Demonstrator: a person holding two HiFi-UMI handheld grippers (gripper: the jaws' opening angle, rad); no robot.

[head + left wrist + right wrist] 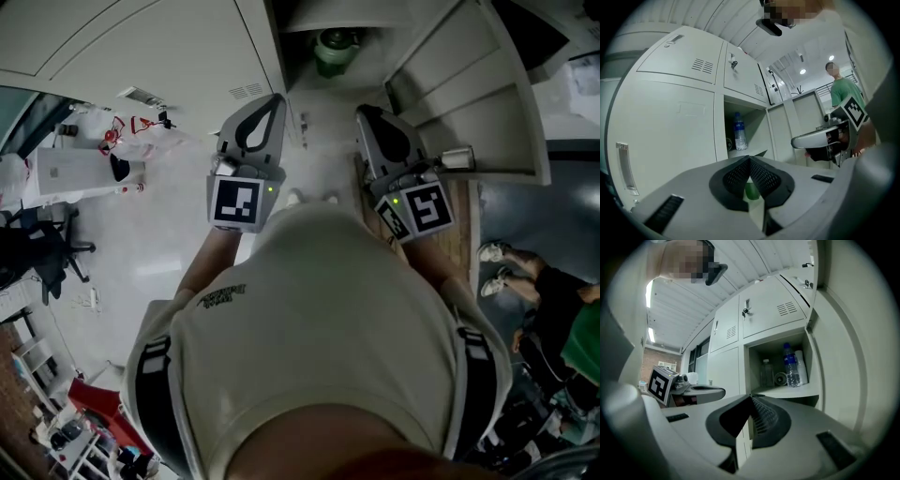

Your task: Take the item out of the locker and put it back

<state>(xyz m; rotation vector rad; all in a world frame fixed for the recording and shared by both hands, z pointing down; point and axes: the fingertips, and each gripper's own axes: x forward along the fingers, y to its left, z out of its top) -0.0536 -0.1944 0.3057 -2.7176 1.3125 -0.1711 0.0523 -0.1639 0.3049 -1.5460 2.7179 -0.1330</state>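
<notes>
The person's cream shirt [328,319] fills the near part of the head view, and both tongs are held out level ahead of it toward 12 o'clock. The left tongs [750,158] are pressed together at the tips and pinch nothing. A patch of green shows through the gap behind the tips. The right tongs [751,397] are likewise pressed together and empty. In the head view they lie side by side and apart, the left at 11 o'clock of the shirt and the right at 1 o'clock. The left one's marker cube [234,202] faces up.

Beyond the tips stands the pale grey locker [665,131]. Its open door [848,352] hangs at 3 o'clock in the right gripper view. On the shelf [801,391] of the open compartment, at 1 o'clock from the right tongs' tips, a water bottle [789,364] with a blue label stands upright, clear of both tongs. A clear bottle [766,373] stands at its 9 o'clock and a white roll [802,364] just beside it at 3 o'clock. In the head view a green container [333,52] sits in the dark opening at 12 o'clock, beyond and between the two tongs.

Farthest off, a person in a green top [843,93] stands at 2 o'clock in the left gripper view. An office chair [47,248] is at 9 o'clock in the head view.
</notes>
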